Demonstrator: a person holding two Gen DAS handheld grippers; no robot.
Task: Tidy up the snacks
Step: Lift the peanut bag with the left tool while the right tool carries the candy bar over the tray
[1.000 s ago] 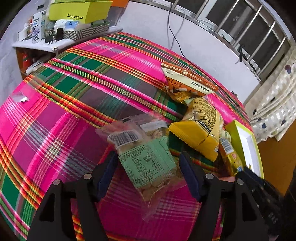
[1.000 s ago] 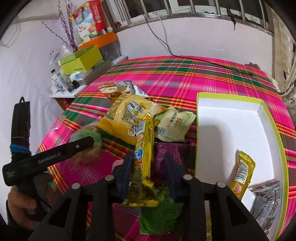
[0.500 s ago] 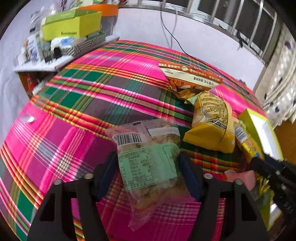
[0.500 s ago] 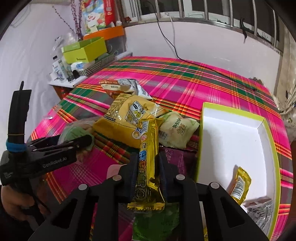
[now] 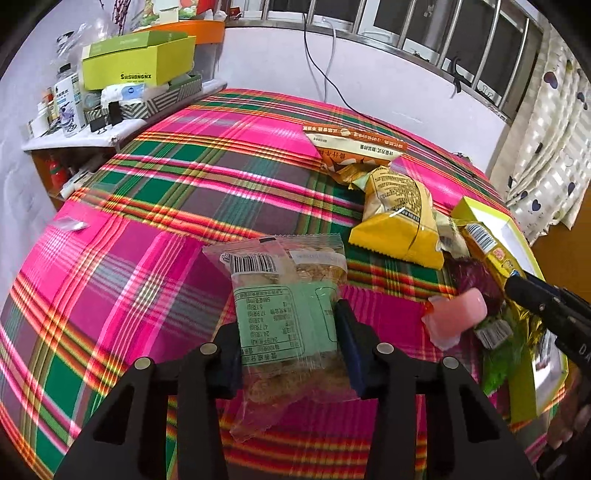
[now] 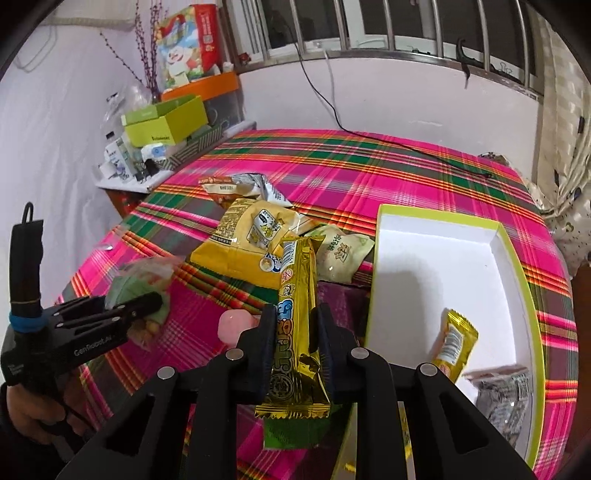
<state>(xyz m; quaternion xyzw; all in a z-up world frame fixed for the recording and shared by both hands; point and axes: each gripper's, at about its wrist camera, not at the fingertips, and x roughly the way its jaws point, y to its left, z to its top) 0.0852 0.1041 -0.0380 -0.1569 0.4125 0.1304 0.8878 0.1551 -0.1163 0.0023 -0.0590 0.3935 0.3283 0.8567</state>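
This looks like a room in a private home. A table with a bright pink and green plaid tablecloth (image 5: 177, 192) stands against a white wall under a window with metal bars (image 6: 388, 26). At the right side hangs a curtain with heart pattern (image 5: 554, 147). In the corner a small white shelf (image 5: 110, 136) is crowded with household things: a lime green cardboard box (image 5: 136, 66), an orange storage box (image 6: 207, 88), bottles (image 5: 68, 103), a colourful cartoon package (image 6: 188, 40) and dried purple branches (image 6: 146, 55). A black cable (image 6: 388, 140) goes down the wall onto the table
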